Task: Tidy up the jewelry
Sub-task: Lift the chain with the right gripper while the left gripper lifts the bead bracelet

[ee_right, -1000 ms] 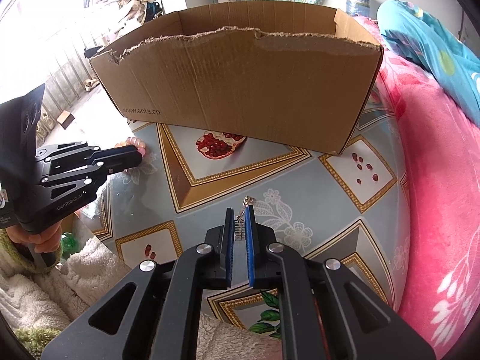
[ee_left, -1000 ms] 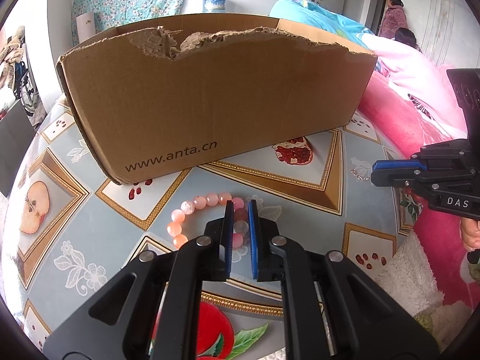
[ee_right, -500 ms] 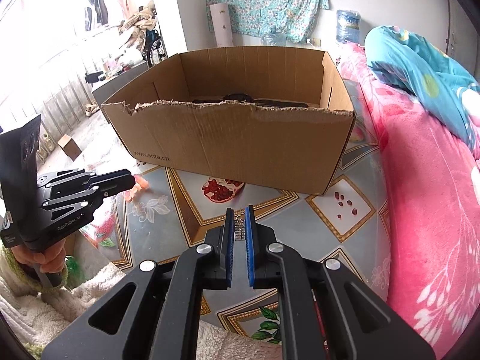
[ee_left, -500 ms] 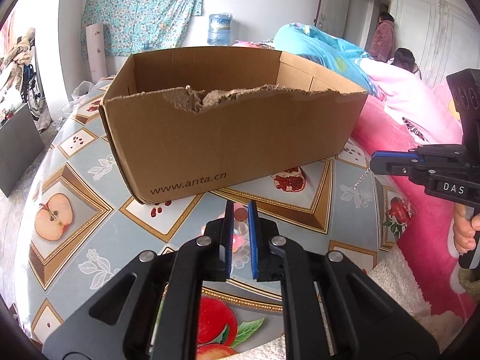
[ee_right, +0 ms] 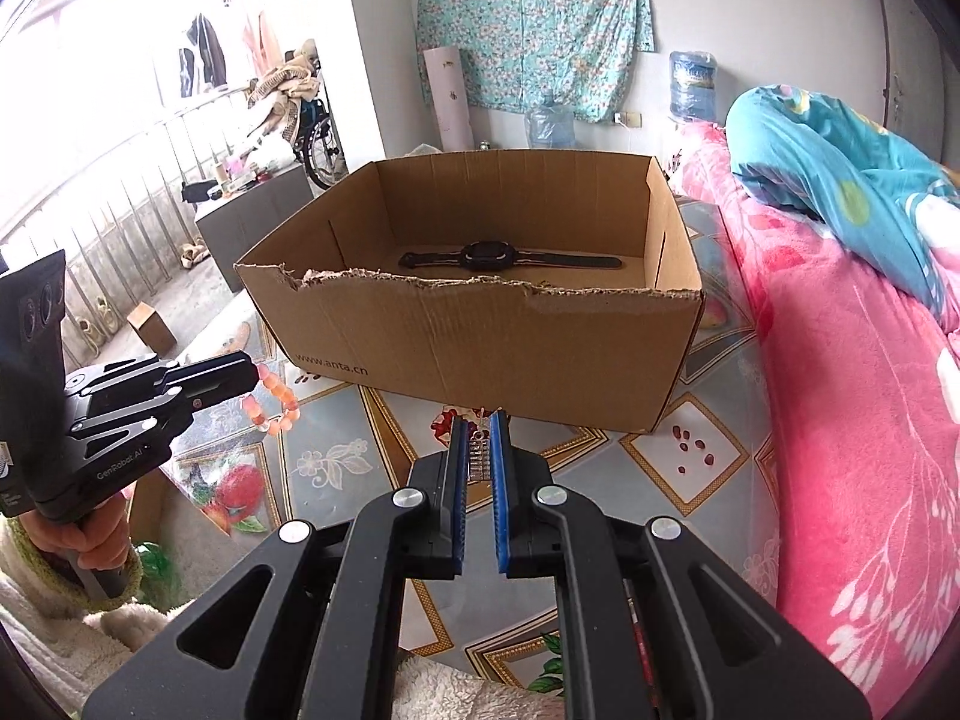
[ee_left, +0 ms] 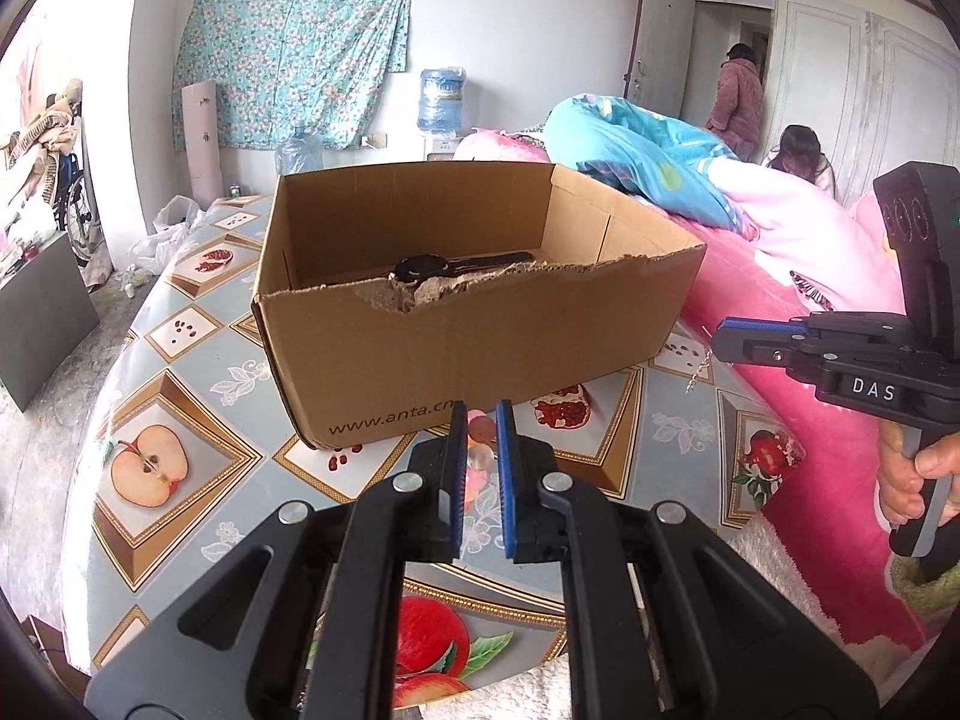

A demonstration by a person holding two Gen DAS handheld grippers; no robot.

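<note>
both pieces should be carried over the torn front wall of the box (ee_right: 480, 336) and released low inside, beside the watch (ee_right: 486, 256), so nothing bounces out. the left gripper (ee_left: 480, 450) is clamped on the bead bracelet (ee_right: 273, 402), before the box. the right gripper (ee_right: 480, 450) is clamped on a silver chain (ee_right: 480, 456), also before the box.

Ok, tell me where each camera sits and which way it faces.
Left wrist: behind the left gripper holding the bead bracelet, facing the box; right gripper and hand at right.
Right wrist: behind the right gripper holding a silver chain, facing the box; left gripper at left.
Shared: box, watch, table.
</note>
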